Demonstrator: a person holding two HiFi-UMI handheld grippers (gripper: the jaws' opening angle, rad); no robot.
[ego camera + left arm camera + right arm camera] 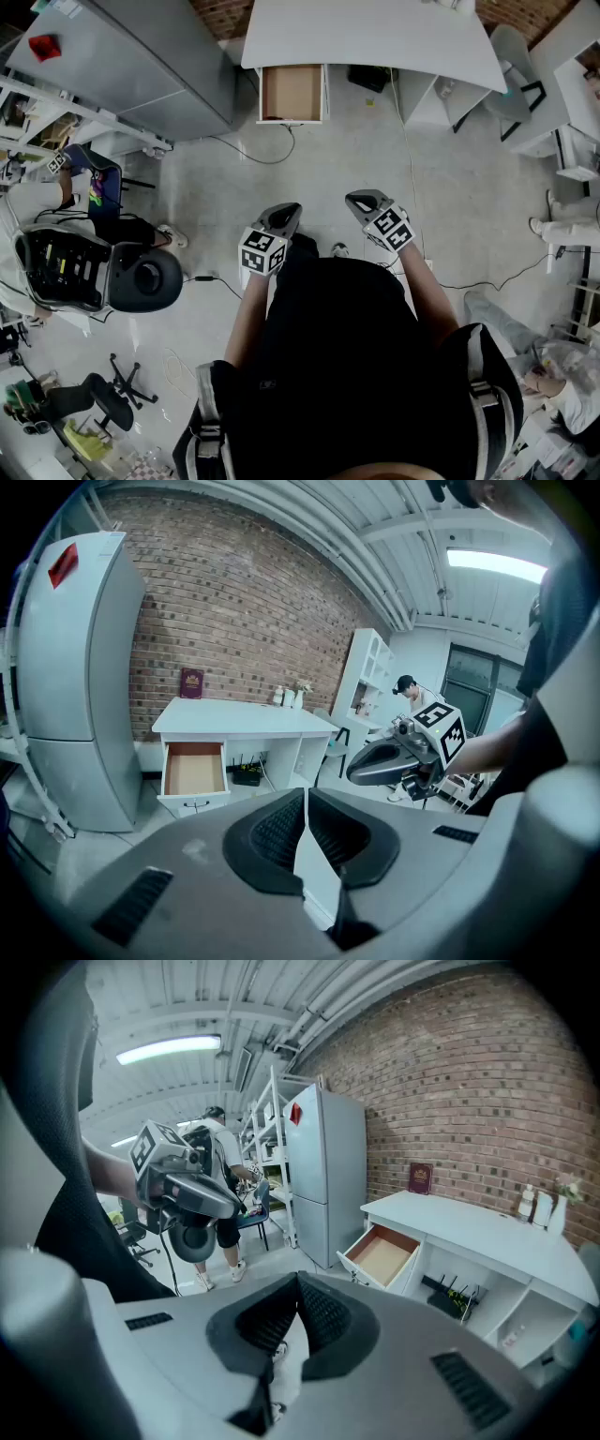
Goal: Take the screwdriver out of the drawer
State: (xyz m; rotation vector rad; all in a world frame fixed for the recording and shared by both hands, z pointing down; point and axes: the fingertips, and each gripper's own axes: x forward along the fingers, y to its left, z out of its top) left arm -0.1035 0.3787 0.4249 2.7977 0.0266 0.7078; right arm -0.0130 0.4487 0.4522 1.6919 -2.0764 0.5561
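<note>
You hold both claws at your waist, side by side and just apart. Your left gripper [306, 795] is clenched, its ribbed pads meeting at the tips with nothing between them. Your right gripper [298, 1280] is clenched the same way and grips nothing. Well ahead of both, across bare floor [337, 159], the drawer [292, 92] stands pulled open under the white desk [375, 33]. Only its brown bottom shows; the screwdriver cannot be made out from here.

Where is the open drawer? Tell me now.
In the head view, the open brown-bottomed white drawer juts from the white desk at top centre, beside the grey refrigerator.
</note>
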